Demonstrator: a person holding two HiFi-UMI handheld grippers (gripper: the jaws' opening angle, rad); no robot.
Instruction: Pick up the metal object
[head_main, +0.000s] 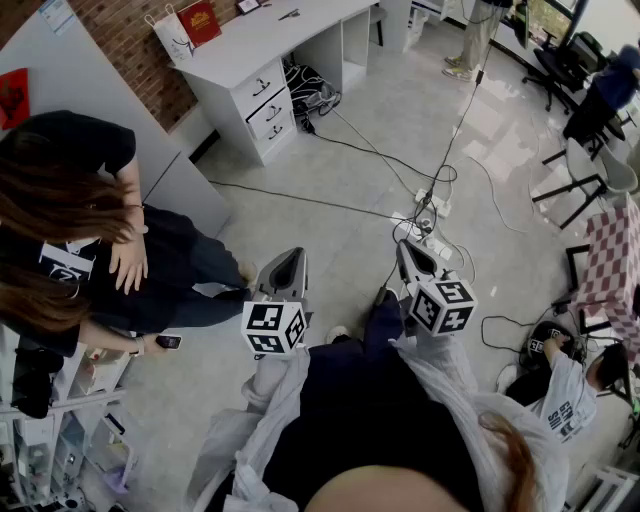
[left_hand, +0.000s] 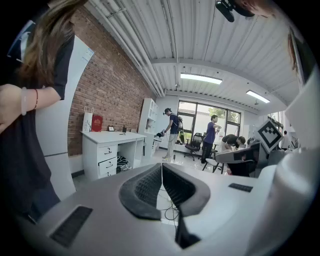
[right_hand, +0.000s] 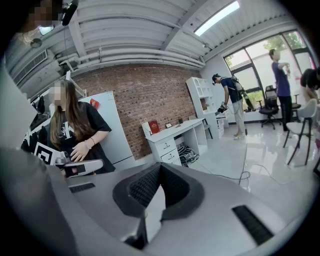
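The tiled floor (head_main: 385, 95) carried black cables (head_main: 372, 152) and a power strip (head_main: 436, 207); a white desk (head_main: 268, 42) held a red bag (head_main: 201, 21).

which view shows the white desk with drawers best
The head view: the white desk looks largest there, seen from above, with its top, drawers and the cables underneath. In the left gripper view the desk is smaller, seen from the front; in the right gripper view, smaller still.

I hold my left gripper (head_main: 284, 275) and right gripper (head_main: 412, 262) side by side above the tiled floor (head_main: 390, 100); cables (head_main: 425, 205) ahead, white desk (head_main: 262, 45) beyond.
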